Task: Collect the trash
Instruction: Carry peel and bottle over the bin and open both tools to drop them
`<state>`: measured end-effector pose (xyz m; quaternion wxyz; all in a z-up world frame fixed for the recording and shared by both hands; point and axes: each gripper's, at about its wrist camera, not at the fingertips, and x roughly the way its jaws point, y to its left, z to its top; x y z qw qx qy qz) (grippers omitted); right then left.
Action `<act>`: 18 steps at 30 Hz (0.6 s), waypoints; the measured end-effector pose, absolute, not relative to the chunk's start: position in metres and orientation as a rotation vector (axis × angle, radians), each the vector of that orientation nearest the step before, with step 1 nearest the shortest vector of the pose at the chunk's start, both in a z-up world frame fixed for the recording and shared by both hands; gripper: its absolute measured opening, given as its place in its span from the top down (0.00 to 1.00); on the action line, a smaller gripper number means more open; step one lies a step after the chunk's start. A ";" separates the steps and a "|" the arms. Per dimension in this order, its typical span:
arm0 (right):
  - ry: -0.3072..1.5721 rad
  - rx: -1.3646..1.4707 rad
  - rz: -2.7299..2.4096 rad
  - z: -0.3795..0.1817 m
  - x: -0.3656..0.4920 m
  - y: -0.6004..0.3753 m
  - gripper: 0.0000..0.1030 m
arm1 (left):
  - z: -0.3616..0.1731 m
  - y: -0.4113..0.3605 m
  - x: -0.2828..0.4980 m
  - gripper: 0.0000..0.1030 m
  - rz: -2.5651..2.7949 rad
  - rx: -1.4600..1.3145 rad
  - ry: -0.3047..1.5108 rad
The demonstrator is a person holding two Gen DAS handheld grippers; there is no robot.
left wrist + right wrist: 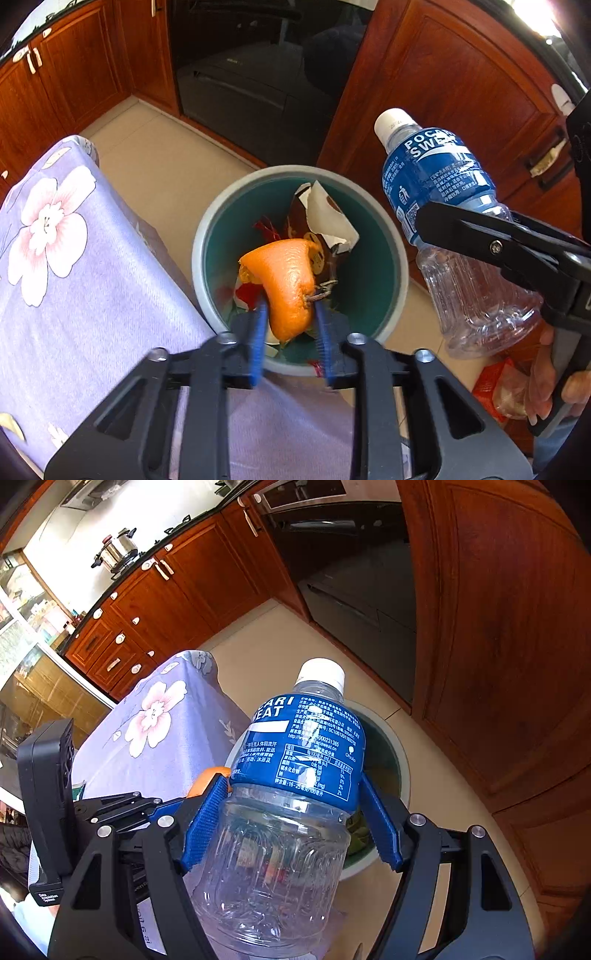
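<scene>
My left gripper [290, 314] is shut on a piece of orange peel [286, 280] and holds it over the open mouth of a round grey bin with a green inside [391, 236]. The bin holds a torn carton [325, 218] and other scraps. My right gripper [295, 797] is shut on an empty clear plastic bottle with a blue label and white cap [295, 760], held upright to the right of the bin. The bottle [439, 177] and the right gripper's finger [480, 232] also show in the left wrist view. The bin rim [402, 760] shows behind the bottle.
A table with a purple flowered cloth [74, 258] stands left of the bin. Brown wood cabinets [461, 92] and a dark oven front [258, 85] stand behind. The floor is beige tile [166, 166]. A red wrapper [491, 384] lies low right.
</scene>
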<state>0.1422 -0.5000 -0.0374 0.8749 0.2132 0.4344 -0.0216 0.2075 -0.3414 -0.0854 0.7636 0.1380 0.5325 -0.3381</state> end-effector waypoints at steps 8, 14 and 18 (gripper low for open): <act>0.926 0.441 -0.032 -0.044 0.159 -0.497 0.33 | -0.087 -0.333 0.210 0.30 -0.702 0.308 1.148; 0.940 0.427 -0.019 -0.049 0.169 -0.491 0.33 | -0.081 -0.316 0.203 0.19 -0.699 0.327 1.115; 0.954 0.422 -0.011 -0.054 0.178 -0.484 0.33 | -0.076 -0.304 0.201 0.10 -0.691 0.322 1.095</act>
